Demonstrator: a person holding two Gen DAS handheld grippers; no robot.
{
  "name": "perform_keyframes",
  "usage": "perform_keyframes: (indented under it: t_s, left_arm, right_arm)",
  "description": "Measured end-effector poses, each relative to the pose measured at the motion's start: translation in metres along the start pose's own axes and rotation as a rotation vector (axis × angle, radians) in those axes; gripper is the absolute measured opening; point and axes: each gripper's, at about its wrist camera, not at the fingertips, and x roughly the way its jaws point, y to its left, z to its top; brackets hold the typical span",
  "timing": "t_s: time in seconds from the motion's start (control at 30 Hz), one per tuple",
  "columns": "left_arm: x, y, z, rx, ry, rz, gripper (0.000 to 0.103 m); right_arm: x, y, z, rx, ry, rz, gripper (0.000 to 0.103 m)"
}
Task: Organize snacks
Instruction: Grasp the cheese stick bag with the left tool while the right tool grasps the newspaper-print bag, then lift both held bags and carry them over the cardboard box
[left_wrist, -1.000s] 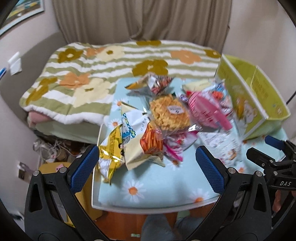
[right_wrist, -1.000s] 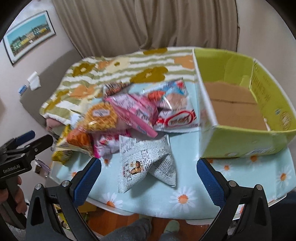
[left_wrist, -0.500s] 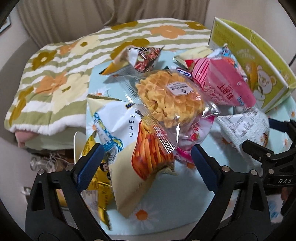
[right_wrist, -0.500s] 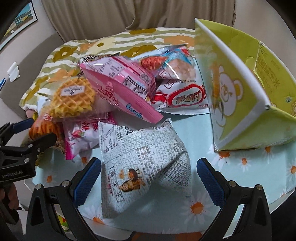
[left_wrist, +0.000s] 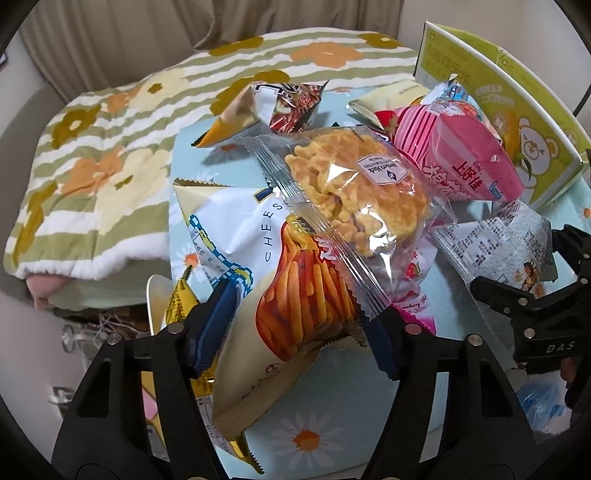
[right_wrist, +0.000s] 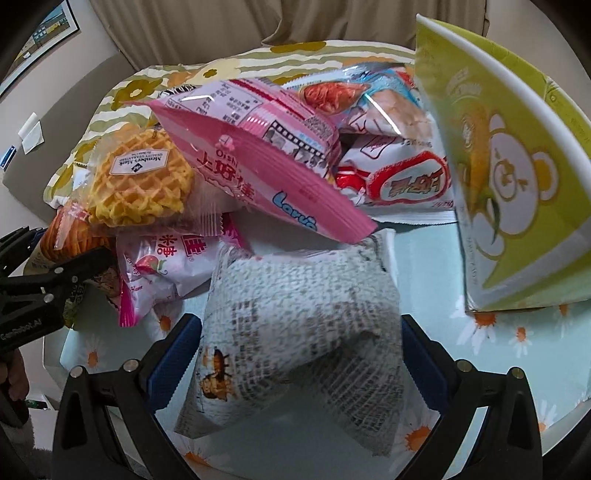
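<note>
**Entry: two bags bracketed, neither pinched yet**

Left gripper (left_wrist: 299, 328): my fingers stand apart on either side of the cheese stick bag (left_wrist: 258, 273), near its lower end. Left pad sits at the bag's left edge, right pad under the tail of the clear waffle packet (left_wrist: 354, 199), which lies across the bag's top. I judge no squeeze has begun.

Right gripper (right_wrist: 295, 354): fingers wide apart, flanking the newsprint-pattern bag (right_wrist: 295, 332). The bag looks puffed and lies on the daisy tablecloth (right_wrist: 498, 354), apart from both pads as far as I can tell.

Destination, as I read the task: the green cardboard box (right_wrist: 517, 206), standing just right of the pile, its opening not visible from either wrist here.

Other stock: pink Oishi bag (right_wrist: 258, 173) leaning over the heap; strawberry candy bag (right_wrist: 170, 266) beneath it; red-and-white packet (right_wrist: 402, 184) against the box wall.

Handling notes:
- Right side first, I think: that bag is free of the pile and nearest the box.
- Close slowly on the puffed bag; air-filled film may squirt forward, so I would seat the pads deeper before clamping.
- Left side: lifting the cheese sticks will likely drag the waffle packet off. I would grip the bag's bottom seam and draw it out low.
</note>
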Motion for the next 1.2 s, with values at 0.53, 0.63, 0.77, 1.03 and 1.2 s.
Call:
perform_keyframes:
  t_s: [0.53,0.63,0.77,1.03,1.2]
  left_arm:
    - [-0.035,-0.001,-0.004,-0.069,-0.051,0.006,0.051]
    - [-0.049,-0.006,-0.006,-0.091,-0.073,0.020,0.049]
    - [-0.070,-0.014,-0.007,-0.123,-0.109,0.034,0.048]
    - [-0.111,-0.041,0.000,-0.195,-0.190,0.052,0.028]
    - [-0.111,-0.044,-0.008,-0.295,-0.169,0.021,0.028]
  right_arm:
    - [-0.023,0.013,-0.011,-0.037,-0.044,0.048,0.077]
    - [-0.035,0.009,-0.012,-0.046,-0.068,0.069,0.077]
    - [-0.056,0.007,-0.015,-0.077,-0.095,0.085,0.077]
    - [-0.096,-0.013,-0.008,-0.100,-0.157,0.136,0.077]
    - [-0.109,-0.022,-0.011,-0.116,-0.173,0.167,0.077]
